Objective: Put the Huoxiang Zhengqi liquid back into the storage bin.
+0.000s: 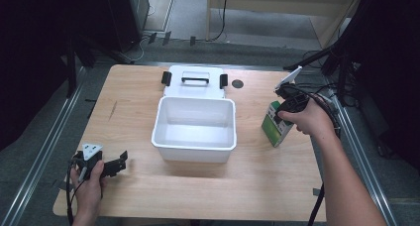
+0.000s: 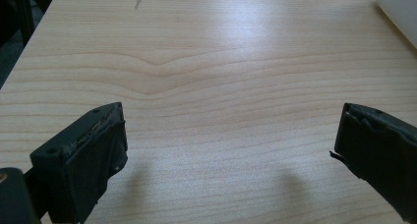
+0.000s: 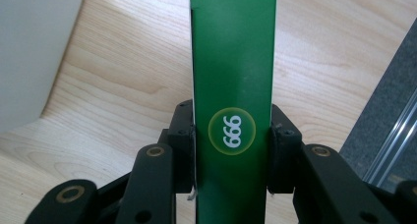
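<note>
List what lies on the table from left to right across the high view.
Left gripper in the person's hand, jaws open → white bin with its lid behind it → green box → right gripper, shut on that box.

The carton (image 3: pixel 232 86) is deep green with a white "999" inside a yellow-ringed green circle, and from above (image 1: pixel 275 124) it shows green and white faces. The open storage box (image 1: pixel 194 124) and its lid (image 1: pixel 195 82) are white, with a black handle and black clips on the lid. The table (image 1: pixel 213 186) is pale wood with wavy brown grain, and both grippers (image 1: pixel 106 164) (image 3: pixel 232 140) are black.
</note>
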The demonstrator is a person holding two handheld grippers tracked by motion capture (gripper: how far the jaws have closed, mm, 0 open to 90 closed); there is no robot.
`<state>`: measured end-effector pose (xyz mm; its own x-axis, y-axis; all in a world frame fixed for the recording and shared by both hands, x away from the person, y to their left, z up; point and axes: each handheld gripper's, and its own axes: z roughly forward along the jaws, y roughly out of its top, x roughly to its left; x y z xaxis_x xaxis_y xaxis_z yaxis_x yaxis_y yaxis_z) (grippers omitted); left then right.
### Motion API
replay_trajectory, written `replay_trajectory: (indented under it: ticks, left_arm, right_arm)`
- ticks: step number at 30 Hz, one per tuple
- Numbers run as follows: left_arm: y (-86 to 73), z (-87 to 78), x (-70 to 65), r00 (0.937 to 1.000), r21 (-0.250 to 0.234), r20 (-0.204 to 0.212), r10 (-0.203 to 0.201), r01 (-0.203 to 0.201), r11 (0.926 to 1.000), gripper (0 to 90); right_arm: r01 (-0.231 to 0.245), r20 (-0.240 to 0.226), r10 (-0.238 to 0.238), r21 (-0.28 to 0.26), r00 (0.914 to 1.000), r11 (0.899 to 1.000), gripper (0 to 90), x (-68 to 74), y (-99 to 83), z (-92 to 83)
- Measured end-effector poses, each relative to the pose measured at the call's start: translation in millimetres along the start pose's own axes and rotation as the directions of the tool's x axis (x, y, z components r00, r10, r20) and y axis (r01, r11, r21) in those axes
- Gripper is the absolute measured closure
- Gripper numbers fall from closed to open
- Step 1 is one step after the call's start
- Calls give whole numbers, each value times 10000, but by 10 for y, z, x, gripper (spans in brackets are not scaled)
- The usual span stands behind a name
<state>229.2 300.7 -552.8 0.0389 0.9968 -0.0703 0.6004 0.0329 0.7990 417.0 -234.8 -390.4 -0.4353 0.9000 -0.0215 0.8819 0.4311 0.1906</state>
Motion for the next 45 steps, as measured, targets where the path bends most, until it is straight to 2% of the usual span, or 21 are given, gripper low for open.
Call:
replay_trajectory:
  ticks: [1, 4, 7, 9, 12, 18, 20, 23, 24, 25, 27, 30, 31, 34, 36, 38, 39, 41, 43, 44, 45]
  left_arm:
    - [0, 0, -1, 10000, -2, -5, 6, -6, 10000, 0]
    - [0, 0, -1, 10000, 3, -6, 19, -19, 10000, 0]
    - [0, -1, -1, 10000, 21, -11, 32, -32, 10000, 0]
    - [0, -1, -2, 10000, 13, -9, 26, -26, 10000, 0]
    - [0, -1, -2, 10000, 6, -11, 25, -25, 10000, 0]
    - [0, 2, -1, 10000, -31, -4, 9, -9, 10000, 0]
    - [0, 1, -2, 10000, -17, -7, 25, -25, 10000, 0]
    - [1, 0, -2, 10000, -3, -11, 25, -25, 10000, 0]
    - [1, 0, -2, 10000, -3, -11, 25, -25, 10000, 0]
    - [2, -1, -1, 10000, 16, -11, 30, -30, 10000, 0]
    - [2, 0, -1, 10000, 25, -11, 39, -39, 10000, 0]
    - [2, 1, -3, 10000, 23, -16, 46, -46, 10000, 0]
    - [2, 1, -3, 10000, 23, -16, 46, -46, 10000, 0]
    - [1, 0, -4, 10000, 10, -20, 44, -44, 10000, 0]
    - [2, 0, -4, 10000, 14, -19, 46, -46, 10000, 0]
    - [2, 0, -4, 10000, 12, -18, 45, -45, 10000, 0]
    - [2, 1, -4, 10000, 14, -17, 45, -45, 10000, 0]
    - [2, 1, -3, 10000, 18, -14, 47, -47, 10000, 0]
    - [2, 2, -4, 10000, 9, -18, 51, -51, 10000, 0]
    - [2, 2, -4, 10000, 9, -18, 51, -51, 10000, 0]
    - [2, 1, -4, 10000, 20, -10, 45, -45, 10000, 0]
  right_arm:
    - [29, -27, -29, -52, 10000, 10000, 644, 10, -3, -24]
    - [582, -72, -585, -327, 9983, 9978, 644, 39, -6, -94]
    - [1363, 97, -1360, -636, 9907, 9886, 644, 94, -5, -177]
    - [1651, 270, -1633, -859, 9862, 9825, 645, 126, 0, -240]
    - [2227, 387, -2196, -1159, 9748, 9680, 645, 177, 3, -336]
    - [3407, 329, -3405, -1773, 9397, 9233, 646, 287, 8, -508]
    - [3441, 293, -3455, -2018, 9380, 9170, 646, 313, 11, -563]
    - [3750, 408, -3757, -2214, 9258, 9002, 646, 349, 15, -658]
    - [3750, 408, -3757, -2214, 9258, 9002, 646, 349, 15, -658]
    - [4016, 584, -3992, -2255, 9150, 8876, 647, 389, 12, -732]
    - [4300, 717, -4254, -2289, 9021, 8733, 647, 434, 10, -805]
    - [4643, 861, -4578, -2411, 8849, 8522, 647, 498, 5, -907]
    - [4643, 861, -4578, -2411, 8849, 8522, 647, 498, 5, -907]
    - [5156, 1039, -5072, -2591, 8556, 8167, 646, 579, -4, -1013]
    - [5317, 1031, -5248, -2681, 8449, 8034, 647, 615, -7, -1054]
    - [5549, 1035, -5498, -2780, 8289, 7841, 646, 646, -8, -1092]
    - [5613, 1034, -5573, -2857, 8238, 7767, 646, 659, -7, -1110]
    - [5652, 1012, -5630, -2952, 8202, 7704, 646, 686, -3, -1146]
    - [5754, 1011, -5745, -3015, 8122, 7603, 647, 711, 1, -1175]
    - [5754, 1011, -5745, -3015, 8122, 7603, 647, 711, 1, -1175]
    - [5844, 987, -5853, -3045, 8048, 7522, 647, 737, 5, -1198]
